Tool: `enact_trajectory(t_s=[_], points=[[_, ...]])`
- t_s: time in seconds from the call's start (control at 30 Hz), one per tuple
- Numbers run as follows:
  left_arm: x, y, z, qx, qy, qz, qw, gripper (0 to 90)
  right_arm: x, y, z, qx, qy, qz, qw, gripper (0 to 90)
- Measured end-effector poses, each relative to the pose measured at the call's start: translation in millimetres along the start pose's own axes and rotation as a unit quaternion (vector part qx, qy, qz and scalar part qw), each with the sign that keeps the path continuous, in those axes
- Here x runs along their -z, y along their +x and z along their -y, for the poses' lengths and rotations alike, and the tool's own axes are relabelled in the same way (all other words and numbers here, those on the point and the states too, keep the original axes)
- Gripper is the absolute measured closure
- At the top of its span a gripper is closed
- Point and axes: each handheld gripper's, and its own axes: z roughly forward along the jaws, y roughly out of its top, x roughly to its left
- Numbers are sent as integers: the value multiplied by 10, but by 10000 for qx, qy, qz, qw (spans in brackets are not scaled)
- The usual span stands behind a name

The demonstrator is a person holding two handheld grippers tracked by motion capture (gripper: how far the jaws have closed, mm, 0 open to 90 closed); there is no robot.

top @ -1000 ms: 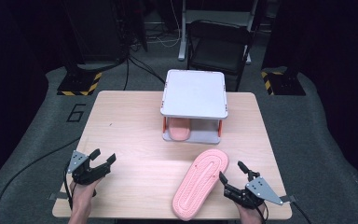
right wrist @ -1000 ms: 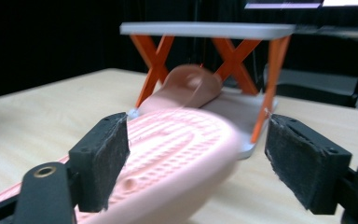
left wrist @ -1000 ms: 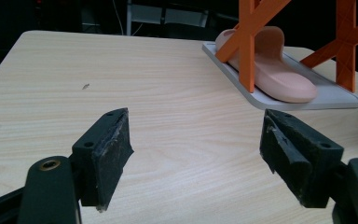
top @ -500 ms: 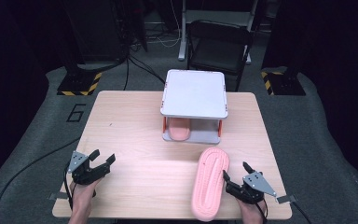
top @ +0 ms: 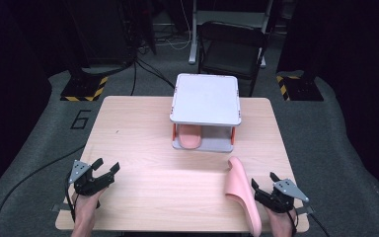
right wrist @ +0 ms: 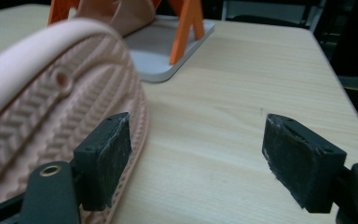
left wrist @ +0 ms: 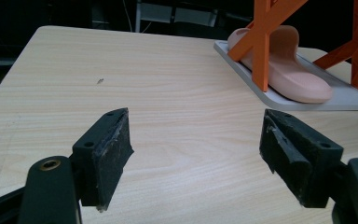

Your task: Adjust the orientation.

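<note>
A pink slipper [top: 239, 190] stands up on its long edge at the table's front right, its ribbed sole [right wrist: 51, 116] facing my right gripper [top: 262, 180]. That gripper is open, and its left jaw sits right against the sole; the gap between the jaws [right wrist: 198, 149] holds nothing. A second pink slipper [top: 190, 137] lies on the grey bottom shelf [left wrist: 349, 98] of a small rack with orange legs [left wrist: 261, 42] and a white top [top: 206, 98]. My left gripper [top: 106, 166] is open over bare wood at the front left, far from both slippers [left wrist: 284, 70].
The wooden table [top: 143, 128] has open room across its middle and left. A black chair [top: 232, 49] and stands sit beyond the far edge. Cables trail off both front corners onto the grey floor.
The loose slipper has swung from lying sole-up and diagonal to standing on its edge, nearer the right gripper. The right gripper shifted slightly right. The left gripper has stayed put.
</note>
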Motion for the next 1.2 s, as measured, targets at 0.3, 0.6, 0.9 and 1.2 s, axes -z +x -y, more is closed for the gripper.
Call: enact_trajectory(t_s=[0.3,0.6,0.9,1.2], points=[[26,26,-19,34,-91,-65,9999,245,226,163,-340,34,-773,-408,9962,214],[21,49,-2,45,-66,-87,9999,246,174,239,-328,506,-663,-508,9952,218],[-9,43,30,65,-53,-90,9999,247,263,-348,-150,116,-483,280,9984,230],[-17,56,56,103,38,-88,9999,248,104,-573,38,-138,-128,337,9993,289]])
